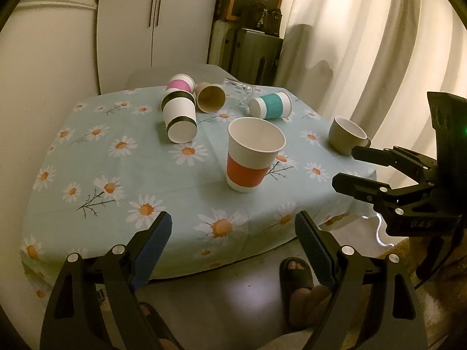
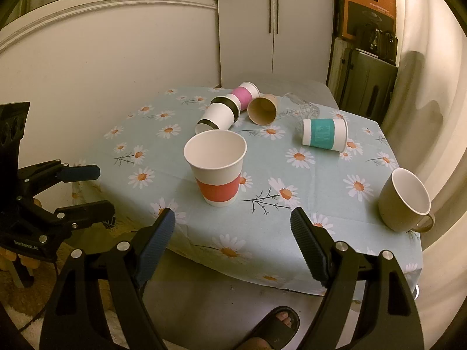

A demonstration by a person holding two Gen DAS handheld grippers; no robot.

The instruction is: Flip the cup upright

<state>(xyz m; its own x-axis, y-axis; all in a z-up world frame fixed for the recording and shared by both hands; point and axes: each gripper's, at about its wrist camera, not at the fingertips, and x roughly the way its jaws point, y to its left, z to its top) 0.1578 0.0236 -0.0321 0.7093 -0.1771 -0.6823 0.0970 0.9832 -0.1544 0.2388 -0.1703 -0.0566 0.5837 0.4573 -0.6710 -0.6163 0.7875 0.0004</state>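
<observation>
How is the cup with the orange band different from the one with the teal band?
The orange-banded cup stands upright with its mouth open to the top, while the teal-banded cup lies on its side. The orange-banded cup sits near the table's front edge, closest to the cameras; the teal-banded cup lies farther back, beside a tipped clear glass. Both look like white paper cups with a coloured sleeve, resting on the daisy tablecloth.

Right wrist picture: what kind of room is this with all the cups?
Probably a room in someone's home, maybe a dining corner. A table with a daisy tablecloth holds paper cups and a mug, white cupboard doors stand behind it, and a curtain hangs at the right.
</observation>
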